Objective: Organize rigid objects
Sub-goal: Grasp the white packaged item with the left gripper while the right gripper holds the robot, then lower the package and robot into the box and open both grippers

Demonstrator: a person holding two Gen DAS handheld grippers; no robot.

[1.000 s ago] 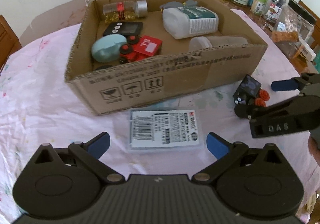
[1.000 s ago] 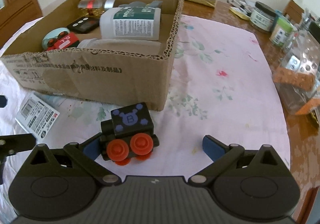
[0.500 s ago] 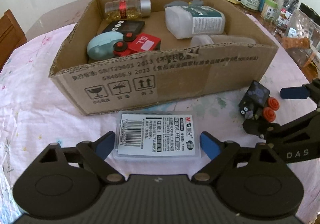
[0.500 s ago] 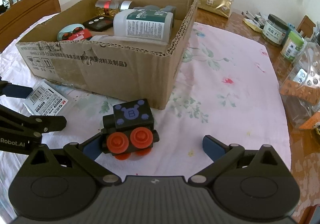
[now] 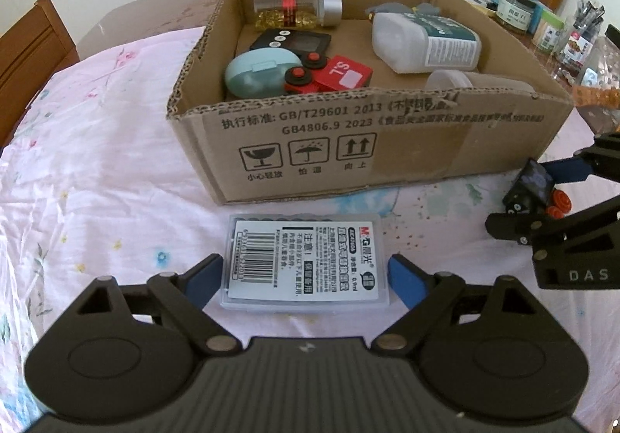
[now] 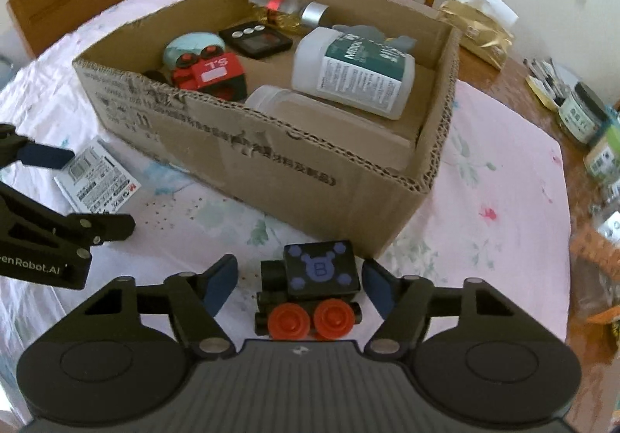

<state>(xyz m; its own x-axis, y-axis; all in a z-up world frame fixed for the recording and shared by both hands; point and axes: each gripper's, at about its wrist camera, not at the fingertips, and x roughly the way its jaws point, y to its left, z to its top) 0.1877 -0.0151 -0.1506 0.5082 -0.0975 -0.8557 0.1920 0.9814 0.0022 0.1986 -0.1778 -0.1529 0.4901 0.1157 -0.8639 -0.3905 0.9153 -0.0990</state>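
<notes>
Outside, one black toy train [image 6: 310, 293], one flat case [image 5: 304, 262].

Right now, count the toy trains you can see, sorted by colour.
Red toy train: 1
Black toy train: 1
Total: 2

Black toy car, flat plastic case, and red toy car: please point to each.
Black toy car [image 6: 318, 270], right wrist view, top face.
Plastic case [image 5: 304, 260], left wrist view, label.
Red toy car [image 6: 217, 73], right wrist view, roof.
</notes>
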